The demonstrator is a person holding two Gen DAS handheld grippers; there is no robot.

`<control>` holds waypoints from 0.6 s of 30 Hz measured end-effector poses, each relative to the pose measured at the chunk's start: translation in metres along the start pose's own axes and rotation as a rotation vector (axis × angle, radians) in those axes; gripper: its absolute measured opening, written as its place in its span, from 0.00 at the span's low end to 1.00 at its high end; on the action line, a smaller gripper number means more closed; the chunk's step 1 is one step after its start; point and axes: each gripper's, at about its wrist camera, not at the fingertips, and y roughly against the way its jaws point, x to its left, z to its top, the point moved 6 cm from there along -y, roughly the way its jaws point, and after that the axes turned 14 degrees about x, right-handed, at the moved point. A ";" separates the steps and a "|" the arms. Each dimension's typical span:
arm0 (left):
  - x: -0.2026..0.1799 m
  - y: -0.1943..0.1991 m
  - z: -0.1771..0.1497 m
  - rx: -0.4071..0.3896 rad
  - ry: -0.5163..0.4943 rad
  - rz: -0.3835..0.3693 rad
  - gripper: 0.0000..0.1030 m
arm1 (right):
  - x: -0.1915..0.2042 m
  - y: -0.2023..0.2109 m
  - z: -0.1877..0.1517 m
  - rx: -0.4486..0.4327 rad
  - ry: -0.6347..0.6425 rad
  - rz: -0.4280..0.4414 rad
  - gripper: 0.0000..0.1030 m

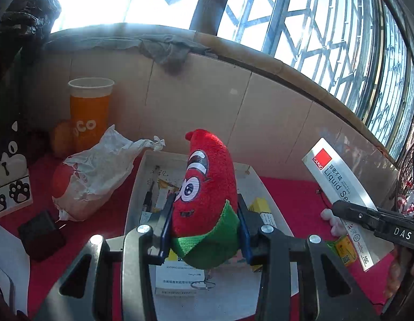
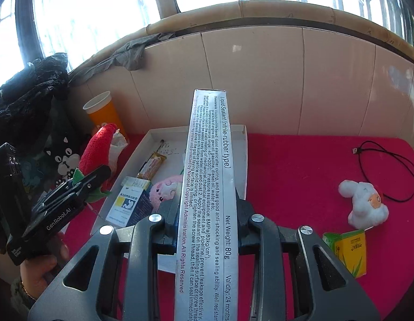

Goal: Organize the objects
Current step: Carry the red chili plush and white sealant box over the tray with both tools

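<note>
My left gripper (image 1: pixel 205 219) is shut on a red plush toy (image 1: pixel 207 187) with cartoon eyes and a green base, held upright above a white tray (image 1: pixel 134 187). In the right wrist view that left gripper (image 2: pixel 83 184) and the red plush toy (image 2: pixel 96 149) sit just left of the white tray (image 2: pixel 169 135). My right gripper (image 2: pixel 207 208) is shut on a long silver liquid sealant box (image 2: pixel 207 160) that points out over the tray. From the left wrist view, the right gripper (image 1: pixel 349 208) and sealant box (image 1: pixel 338 176) are at the right.
The tray holds a medicine box (image 2: pixel 129 203), a pink plush (image 2: pixel 166 190) and a snack bar (image 2: pixel 152 165). On the red cloth lie a white rabbit plush (image 2: pixel 365 203), a yellow carton (image 2: pixel 349 251) and a black cable (image 2: pixel 381 165). An orange cup (image 1: pixel 90 112), crumpled white bag (image 1: pixel 100 176) and black charger (image 1: pixel 42 234) are left of the tray.
</note>
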 end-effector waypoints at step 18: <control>0.003 -0.046 0.015 0.087 -0.047 0.041 0.39 | -0.010 -0.122 0.006 0.249 -0.168 -0.033 0.27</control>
